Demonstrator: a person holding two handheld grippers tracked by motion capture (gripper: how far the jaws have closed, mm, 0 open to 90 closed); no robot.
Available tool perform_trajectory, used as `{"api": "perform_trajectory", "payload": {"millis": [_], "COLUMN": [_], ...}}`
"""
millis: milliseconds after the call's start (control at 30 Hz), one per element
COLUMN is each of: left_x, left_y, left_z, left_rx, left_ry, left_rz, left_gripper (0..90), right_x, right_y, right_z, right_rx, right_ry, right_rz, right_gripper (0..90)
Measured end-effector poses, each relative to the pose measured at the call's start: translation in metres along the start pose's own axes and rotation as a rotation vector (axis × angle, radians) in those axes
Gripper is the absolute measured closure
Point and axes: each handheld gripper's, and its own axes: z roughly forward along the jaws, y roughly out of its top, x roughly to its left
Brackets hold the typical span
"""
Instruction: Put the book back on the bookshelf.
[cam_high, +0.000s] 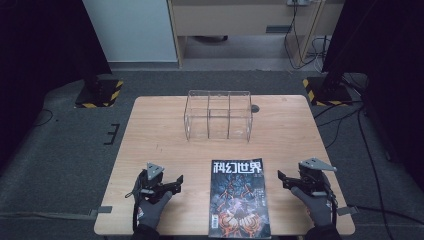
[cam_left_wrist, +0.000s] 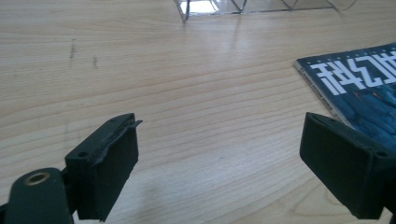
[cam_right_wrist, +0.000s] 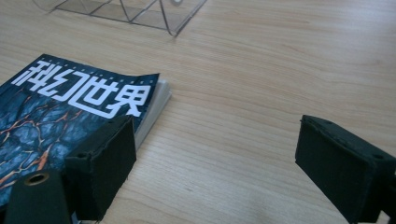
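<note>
Looking like the very start here, nothing picked up yet. Sitting flat near the front edge of the pale wooden table (cam_high: 150, 125): a dark blue glossy magazine with white Chinese title lettering (cam_high: 239, 197), cover up, untouched. Resting on the wood to the left of it, the left gripper (cam_high: 179, 181), jaws spread wide and holding nothing. Resting to the right, the right gripper (cam_high: 280, 176), jaws also gaping wide with only bare wood between them. Both pointing inward at the magazine but staying apart from it, though in the right gripper view one jaw is hovering just beside the top corner. Standing further back, well apart from the magazine: a clear acrylic rack with upright dividers (cam_high: 218, 115), empty so far. Guessing the whole job is still to go, probably grabbing the magazine and slotting it into that rack.

Surrounding the table: grey carpet, black stands with yellow-black hazard tape on the bases (cam_high: 99, 93), cables trailing at right, a light wooden cabinet at the back.
</note>
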Motion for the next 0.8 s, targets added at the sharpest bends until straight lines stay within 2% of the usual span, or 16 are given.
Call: {"api": "perform_trajectory", "payload": {"millis": [33, 167, 333, 567, 800], "left_x": [-0.002, -0.013, -0.027, -0.041, -0.058], "left_y": [0.000, 0.002, 0.001, 0.000, -0.004], "left_z": [0.000, 0.003, 0.006, 0.010, 0.017], "left_rx": [-0.001, -0.004, 0.005, 0.006, 0.023], "left_ry": [-0.007, -0.037, -0.063, -0.102, -0.133], "left_rz": [0.002, 0.010, 0.039, 0.043, 0.069], "left_gripper": [10.9, 11.0, 11.1, 11.8, 12.1], "right_x": [0.002, 0.012, 0.018, 0.025, 0.032], "right_y": [0.001, 0.002, 0.004, 0.001, -0.005], "right_z": [0.000, -0.001, 0.000, 0.004, 0.010], "right_rx": [0.000, -0.005, 0.000, 0.016, 0.028], "right_ry": [0.002, -0.004, 0.015, 0.048, 0.067], "right_rz": [-0.015, -0.025, -0.021, -0.015, -0.022], "right_gripper": [12.5, 13.5, 13.5, 13.9, 15.1]}}
